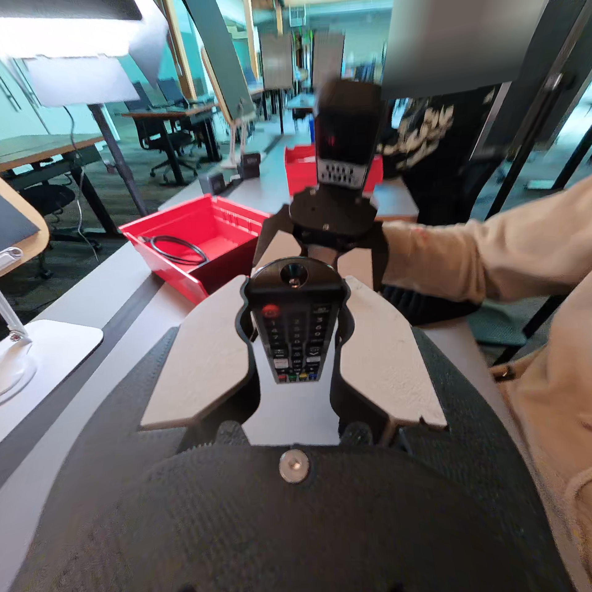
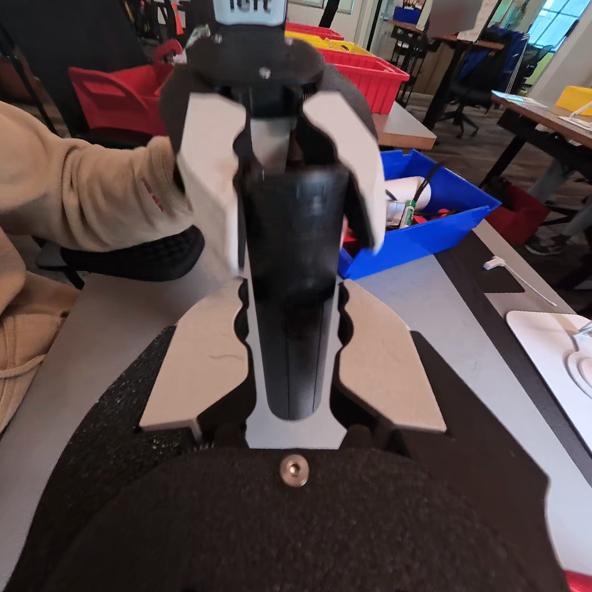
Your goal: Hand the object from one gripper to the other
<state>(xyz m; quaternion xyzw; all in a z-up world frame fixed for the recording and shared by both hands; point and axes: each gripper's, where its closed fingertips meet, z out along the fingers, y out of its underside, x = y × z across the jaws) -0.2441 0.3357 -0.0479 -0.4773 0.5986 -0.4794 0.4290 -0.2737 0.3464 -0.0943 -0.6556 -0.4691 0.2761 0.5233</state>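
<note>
**Remote control mid-handover between two grippers**

Remote control [image 1: 296,333] sits at frame centre in both wrist views, looking rigid, light and smooth-cased; its narrow long edges look the surest hold. Left gripper [image 1: 294,307] pinches its sides. Right gripper [image 2: 293,307] faces it head-on, fingers flanking the remote; contact unclear.

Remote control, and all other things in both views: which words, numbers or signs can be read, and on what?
Remote control: button marks, small and blurred; I do not copy writing.
Beige sleeve: red print, too blurred.
White plate, top of right wrist view: dark letters, cut off.
Dark garment: pale print, blurred.
</note>
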